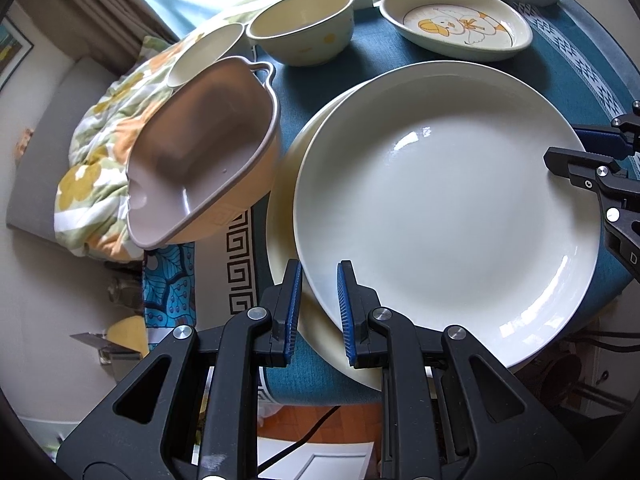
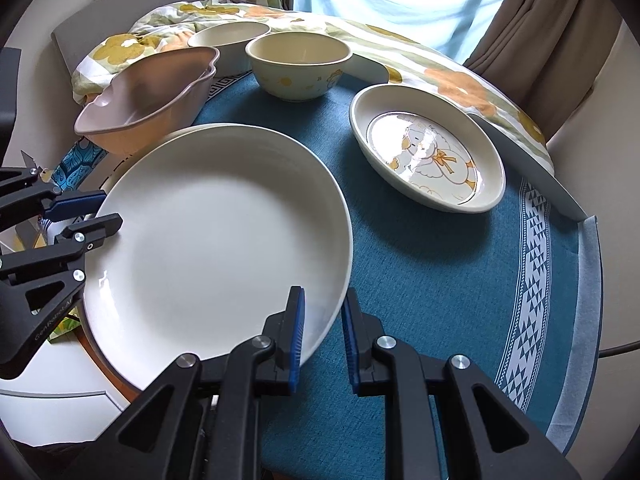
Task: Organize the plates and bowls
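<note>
A large white plate [image 1: 448,208] [image 2: 216,232] lies on top of a cream plate [image 1: 282,208] on the blue tablecloth. My left gripper [image 1: 318,312] is open, its fingers straddling the white plate's near-left rim. My right gripper [image 2: 323,336] is open, its fingers straddling the plate's opposite rim. The plate's rim sits in the gap of each gripper with space on both sides. A pink bowl with a handle [image 1: 200,152] [image 2: 152,92] stands left of the plates. A cream bowl [image 1: 302,26] [image 2: 298,66], a second cream bowl [image 2: 230,38] and a duck-print dish [image 1: 456,20] [image 2: 426,148] stand behind.
The blue tablecloth [image 2: 440,280] has a white patterned border [image 2: 528,280] at its right edge. A flowered quilt [image 1: 108,152] [image 2: 460,76] lies behind and beside the table. Curtains [image 2: 540,20] hang at the back. The right gripper also shows in the left wrist view [image 1: 592,160].
</note>
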The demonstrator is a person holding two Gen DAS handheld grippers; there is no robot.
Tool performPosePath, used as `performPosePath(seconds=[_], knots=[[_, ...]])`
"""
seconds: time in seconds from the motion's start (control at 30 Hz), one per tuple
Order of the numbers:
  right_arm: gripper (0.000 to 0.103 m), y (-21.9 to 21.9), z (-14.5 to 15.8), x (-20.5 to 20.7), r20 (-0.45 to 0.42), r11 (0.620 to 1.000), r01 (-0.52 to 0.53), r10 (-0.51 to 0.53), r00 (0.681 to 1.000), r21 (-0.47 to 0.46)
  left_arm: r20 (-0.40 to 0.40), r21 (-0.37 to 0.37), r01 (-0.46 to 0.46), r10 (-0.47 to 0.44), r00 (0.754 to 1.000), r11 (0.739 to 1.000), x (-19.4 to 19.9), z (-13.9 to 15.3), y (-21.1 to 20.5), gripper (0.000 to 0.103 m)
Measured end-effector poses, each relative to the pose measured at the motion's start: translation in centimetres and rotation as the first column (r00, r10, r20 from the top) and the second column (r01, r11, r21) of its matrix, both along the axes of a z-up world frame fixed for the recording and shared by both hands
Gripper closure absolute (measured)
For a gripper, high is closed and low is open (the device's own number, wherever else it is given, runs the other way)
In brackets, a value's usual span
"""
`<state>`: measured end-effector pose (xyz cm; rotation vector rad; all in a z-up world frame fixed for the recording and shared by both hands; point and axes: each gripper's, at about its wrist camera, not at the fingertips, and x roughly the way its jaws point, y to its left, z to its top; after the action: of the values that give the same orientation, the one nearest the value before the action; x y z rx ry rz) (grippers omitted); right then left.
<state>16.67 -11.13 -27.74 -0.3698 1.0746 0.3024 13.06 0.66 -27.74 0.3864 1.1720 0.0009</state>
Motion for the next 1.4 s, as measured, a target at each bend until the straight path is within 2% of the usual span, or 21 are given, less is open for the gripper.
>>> performPosePath(seconds=[0.7, 1.0, 1.13, 1.23, 1.3, 1.33, 1.37, 1.4], knots=[[0.086, 0.4, -0.2, 0.0, 0.01, 0.999, 0.005, -0.005, 1.0, -0.033, 0.018, 0.104, 0.011, -0.012, 1.0, 0.995, -0.7, -0.2, -1.1, 0.087], [0.086, 0.1, -0.1, 0.1, 0.008, 1.0, 0.014, -0.014, 1.0, -0.017, 0.003, 0.064, 0.001, -0.001, 1.0, 0.998, -0.5, 0.2, -0.6, 0.087], [0.086, -1.0, 2.0, 0.4, 0.025, 0.996, 0.053, -0.054, 0.998, 0.066, 0.044, 0.016, 0.0, -0.001, 0.999, 1.0, -0.5, 3.0, -0.6, 0.087], [0.086, -2.4, 4.8, 0.7, 0.045, 0.985, 0.093, -0.101, 0.994, 0.147, 0.103, -0.07, 0.012, -0.005, 0.995, 0.997, -0.1, 6.5, -0.5, 0.079], [0.085, -3.4, 6.8, 0.9, 0.056, 0.972, 0.123, -0.137, 0.989, 0.201, 0.156, -0.142, 0.02, 0.002, 0.988, 0.99, 0.4, 9.1, -0.5, 0.048], [0.072, -4.0, 7.8, 1.0, 0.062, 0.964, 0.139, -0.157, 0.986, 0.225, 0.192, -0.175, 0.026, 0.008, 0.981, 0.984, 0.7, 10.4, -0.6, 0.01], [0.037, -4.7, 8.8, 1.1, 0.071, 0.955, 0.157, -0.18, 0.981, 0.252, 0.241, -0.211, 0.042, 0.011, 0.971, 0.977, 0.9, 11.7, -0.6, 0.001], [0.017, -5.4, 9.7, 1.1, 0.081, 0.945, 0.172, -0.201, 0.976, 0.279, 0.281, -0.253, 0.07, 0.004, 0.96, 0.965, 1.2, 13.0, -0.7, 0.001]])
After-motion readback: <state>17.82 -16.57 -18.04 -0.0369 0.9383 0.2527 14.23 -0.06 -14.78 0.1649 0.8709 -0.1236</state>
